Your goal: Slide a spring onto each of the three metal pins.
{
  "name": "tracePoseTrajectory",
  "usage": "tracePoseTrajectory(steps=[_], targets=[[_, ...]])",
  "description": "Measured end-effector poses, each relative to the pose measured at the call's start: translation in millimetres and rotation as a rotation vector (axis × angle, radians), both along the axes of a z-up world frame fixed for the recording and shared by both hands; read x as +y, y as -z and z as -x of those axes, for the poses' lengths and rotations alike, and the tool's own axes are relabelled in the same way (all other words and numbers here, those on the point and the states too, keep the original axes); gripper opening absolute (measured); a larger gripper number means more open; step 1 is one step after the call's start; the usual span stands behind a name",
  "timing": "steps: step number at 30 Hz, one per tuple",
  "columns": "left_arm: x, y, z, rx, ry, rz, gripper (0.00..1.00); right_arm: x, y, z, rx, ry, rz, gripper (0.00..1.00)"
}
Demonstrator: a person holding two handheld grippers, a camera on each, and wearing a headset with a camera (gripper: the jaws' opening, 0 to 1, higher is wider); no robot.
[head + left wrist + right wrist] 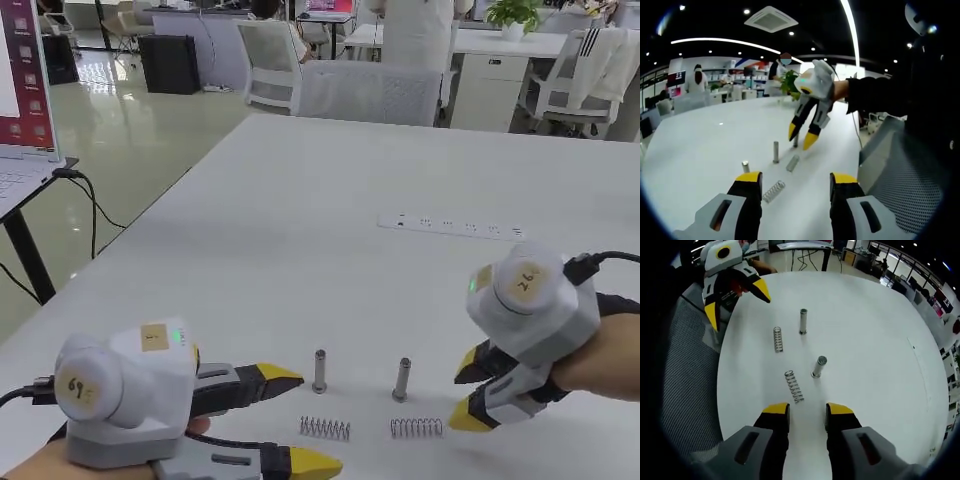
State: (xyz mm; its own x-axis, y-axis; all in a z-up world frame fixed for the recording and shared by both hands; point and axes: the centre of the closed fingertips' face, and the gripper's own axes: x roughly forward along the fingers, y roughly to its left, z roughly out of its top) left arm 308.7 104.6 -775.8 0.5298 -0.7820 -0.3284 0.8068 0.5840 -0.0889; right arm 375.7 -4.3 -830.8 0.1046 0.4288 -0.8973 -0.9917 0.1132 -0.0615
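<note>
Two short metal pins [320, 370] [402, 380] stand upright on the white table [330, 250]. In front of each lies a loose spring [325, 428] [416, 428], flat on the table. My left gripper [300, 420] is at the lower left, open, its yellow tips either side of the left spring's end. My right gripper [462, 395] hovers open just right of the right spring. In the right gripper view, the near spring [794, 386] lies just ahead of the tips and the near pin [818, 366] beside it. The left gripper view has a spring [773, 191] between the jaws.
A white power strip [455, 227] lies flat further back on the table. A laptop [25, 100] sits on a stand at the far left, with a cable hanging down. Office chairs and desks stand beyond the far edge.
</note>
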Motion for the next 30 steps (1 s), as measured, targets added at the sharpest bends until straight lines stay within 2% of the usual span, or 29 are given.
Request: tracePoseTrajectory(steps=[5,10,21,30], targets=[[0.0,0.2,-0.1,0.000,0.001,-0.001,0.48,7.7,5.6,6.6,0.013,-0.041,0.013,0.22],[0.2,0.3,-0.3,0.000,-0.001,-0.002,0.48,9.3,14.2,9.2,0.006,-0.081,0.058,0.20],[-1.3,1.0,1.0,0.002,0.003,-0.006,0.47,14.6,28.9,13.3,0.021,-0.116,0.091,0.14],[-1.3,1.6,0.7,0.003,0.005,-0.008,0.46,13.0,35.0,11.2,0.019,-0.131,0.114,0.11]])
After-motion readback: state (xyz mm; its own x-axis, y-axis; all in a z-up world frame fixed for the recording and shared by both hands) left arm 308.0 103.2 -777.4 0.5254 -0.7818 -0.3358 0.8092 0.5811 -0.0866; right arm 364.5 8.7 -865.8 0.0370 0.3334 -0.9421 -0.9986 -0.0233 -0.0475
